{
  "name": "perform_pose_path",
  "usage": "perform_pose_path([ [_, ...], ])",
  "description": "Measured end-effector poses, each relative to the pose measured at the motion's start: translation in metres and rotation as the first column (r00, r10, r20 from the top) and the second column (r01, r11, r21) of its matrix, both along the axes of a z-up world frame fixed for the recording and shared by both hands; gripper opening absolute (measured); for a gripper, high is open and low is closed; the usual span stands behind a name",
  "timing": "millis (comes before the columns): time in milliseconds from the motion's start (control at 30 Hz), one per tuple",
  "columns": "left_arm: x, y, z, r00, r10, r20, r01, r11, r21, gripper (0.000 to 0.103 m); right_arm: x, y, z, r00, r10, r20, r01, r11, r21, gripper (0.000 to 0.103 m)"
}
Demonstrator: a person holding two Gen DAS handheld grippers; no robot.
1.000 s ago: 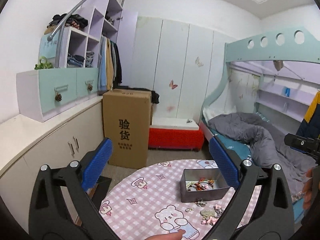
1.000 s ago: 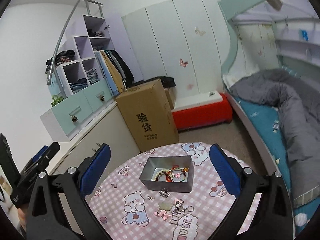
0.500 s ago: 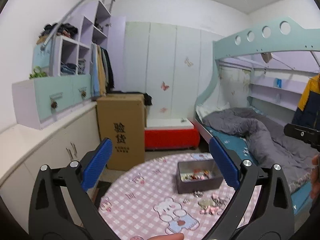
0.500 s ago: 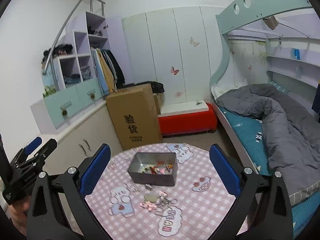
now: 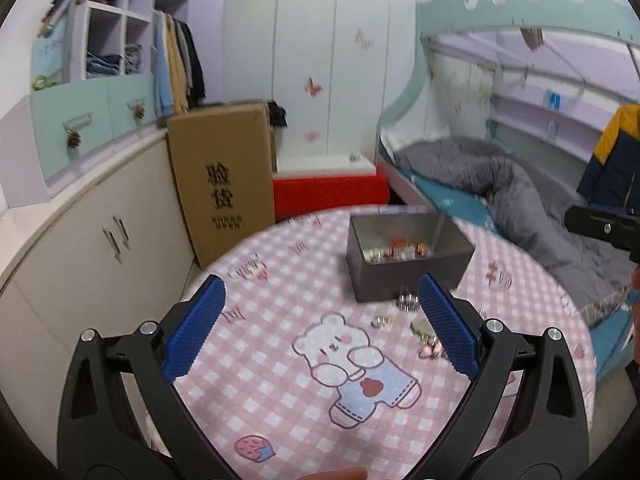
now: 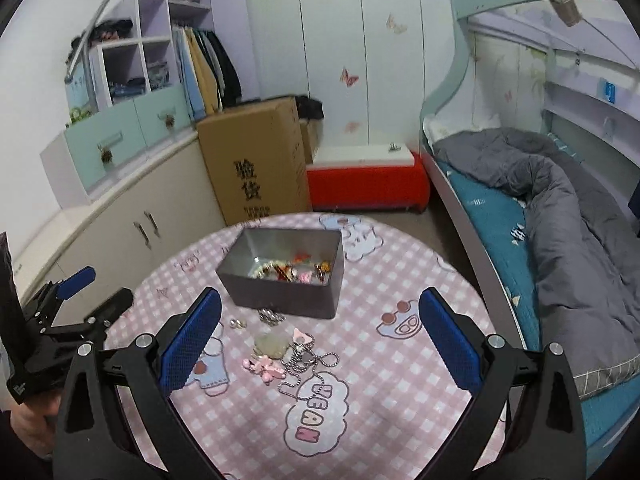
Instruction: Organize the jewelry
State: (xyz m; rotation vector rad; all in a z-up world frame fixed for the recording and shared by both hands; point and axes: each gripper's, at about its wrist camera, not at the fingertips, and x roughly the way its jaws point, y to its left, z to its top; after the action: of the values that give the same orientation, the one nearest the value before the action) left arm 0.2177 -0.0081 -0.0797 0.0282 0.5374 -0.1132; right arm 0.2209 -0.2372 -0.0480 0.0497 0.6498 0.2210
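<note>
A grey metal box [image 6: 286,294] [image 5: 404,278] holding several colourful jewelry pieces stands on the round pink checked table [image 6: 360,400] [image 5: 280,400]. In front of the box lie loose pieces: a pale stone pendant [image 6: 271,344], pink charms [image 6: 266,366], a ball chain [image 6: 308,368] and small silver rings [image 6: 270,316]. My right gripper [image 6: 320,336] hangs open above these loose pieces, nothing between its blue pads. My left gripper [image 5: 320,328] is open over the table's left half, with the loose pieces [image 5: 426,340] beside its right pad. It also shows at the far left [image 6: 72,304] of the right wrist view.
A tall cardboard carton [image 6: 256,164] stands behind the table, with a red bench [image 6: 366,182] beside it. Cream cabinets [image 6: 132,224] run along the left wall. A bunk bed with a grey duvet [image 6: 560,208] fills the right side.
Both grippers have dropped and moved in toward the table, so the box and loose jewelry look much nearer. Both stay open and empty.
</note>
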Motion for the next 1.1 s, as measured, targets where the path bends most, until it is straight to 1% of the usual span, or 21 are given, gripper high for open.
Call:
perform_pose_path([
  [200, 0.038, -0.021, -0.038, 0.992, -0.063, -0.111, 0.066, 0.997, 0.026, 0.095, 0.020, 0.002, -0.027, 0.996, 0.018, -0.089, -0.017, 1.000, 0.020, 0.095],
  [267, 0.048, -0.027, -0.049, 0.985, -0.081, -0.151, 0.087, 0.996, 0.030, 0.095, 0.024, 0.000, -0.034, 0.994, 0.018, -0.108, -0.015, 0.999, 0.028, 0.095],
  [333, 0.063, -0.033, -0.064, 0.976, -0.096, -0.198, 0.107, 0.993, 0.050, 0.091, 0.029, 0.000, -0.040, 0.992, 0.015, -0.129, -0.011, 0.999, 0.032, 0.095],
  [400, 0.074, -0.038, -0.074, 0.965, -0.115, -0.237, 0.133, 0.989, 0.059, 0.082, 0.033, -0.001, -0.046, 0.989, 0.016, -0.148, -0.011, 0.999, 0.038, 0.095],
  [433, 0.080, -0.039, -0.079, 0.959, -0.124, -0.255, 0.144, 0.988, 0.058, 0.080, 0.036, 0.000, -0.050, 0.987, 0.021, -0.160, -0.014, 0.999, 0.039, 0.095],
  [500, 0.089, -0.041, -0.087, 0.948, -0.143, -0.284, 0.165, 0.985, 0.055, 0.070, 0.040, 0.001, -0.056, 0.984, 0.022, -0.178, -0.016, 0.999, 0.037, 0.095],
  [533, 0.092, -0.043, -0.091, 0.941, -0.159, -0.299, 0.182, 0.982, 0.051, 0.067, 0.042, 0.002, -0.059, 0.982, 0.025, -0.189, -0.018, 0.999, 0.039, 0.095],
  [567, 0.095, -0.045, -0.095, 0.931, -0.181, -0.318, 0.203, 0.978, 0.040, 0.059, 0.044, 0.003, -0.061, 0.980, 0.028, -0.197, -0.021, 0.999, 0.040, 0.095],
  [600, 0.097, -0.047, -0.098, 0.919, -0.206, -0.336, 0.227, 0.974, 0.024, 0.045, 0.046, 0.005, -0.064, 0.978, 0.031, -0.206, -0.023, 0.999, 0.040, 0.095],
  [633, 0.096, -0.048, -0.098, 0.913, -0.223, -0.341, 0.243, 0.970, 0.017, 0.042, 0.048, 0.007, -0.067, 0.976, 0.037, -0.215, -0.029, 0.999, 0.041, 0.095],
  [667, 0.095, -0.049, -0.098, 0.910, -0.240, -0.337, 0.259, 0.966, 0.011, 0.034, 0.050, 0.008, -0.069, 0.974, 0.044, -0.222, -0.035, 0.998, 0.045, 0.095],
  [700, 0.094, -0.051, -0.097, 0.901, -0.273, -0.338, 0.287, 0.958, -0.008, 0.020, 0.053, 0.010, -0.072, 0.972, 0.052, -0.230, -0.042, 0.998, 0.050, 0.095],
  [733, 0.094, -0.051, -0.098, 0.894, -0.292, -0.341, 0.302, 0.953, -0.023, 0.018, 0.055, 0.012, -0.074, 0.970, 0.059, -0.236, -0.048, 0.997, 0.055, 0.095],
  [767, 0.094, -0.050, -0.098, 0.892, -0.297, -0.342, 0.304, 0.952, -0.035, 0.012, 0.057, 0.015, -0.077, 0.967, 0.071, -0.244, -0.058, 0.997, 0.059, 0.095],
  [867, 0.097, -0.040, -0.099, 0.881, -0.320, -0.350, 0.297, 0.948, -0.117, 0.010, 0.064, 0.026, -0.083, 0.960, 0.101, -0.260, -0.087, 0.994, 0.064, 0.091],
  [900, 0.097, -0.038, -0.099, 0.880, -0.323, -0.349, 0.296, 0.947, -0.128, 0.010, 0.066, 0.028, -0.085, 0.958, 0.107, -0.266, -0.094, 0.994, 0.062, 0.088],
  [967, 0.094, -0.033, -0.099, 0.882, -0.320, -0.347, 0.291, 0.947, -0.136, 0.010, 0.071, 0.035, -0.090, 0.953, 0.120, -0.280, -0.107, 0.992, 0.064, 0.082],
  [1033, 0.093, -0.028, -0.098, 0.885, -0.313, -0.345, 0.280, 0.949, -0.142, 0.010, 0.077, 0.043, -0.096, 0.947, 0.131, -0.295, -0.118, 0.991, 0.063, 0.073],
  [1100, 0.092, -0.022, -0.098, 0.890, -0.300, -0.343, 0.265, 0.953, -0.146, 0.010, 0.083, 0.051, -0.101, 0.941, 0.147, -0.305, -0.135, 0.989, 0.061, 0.069],
])
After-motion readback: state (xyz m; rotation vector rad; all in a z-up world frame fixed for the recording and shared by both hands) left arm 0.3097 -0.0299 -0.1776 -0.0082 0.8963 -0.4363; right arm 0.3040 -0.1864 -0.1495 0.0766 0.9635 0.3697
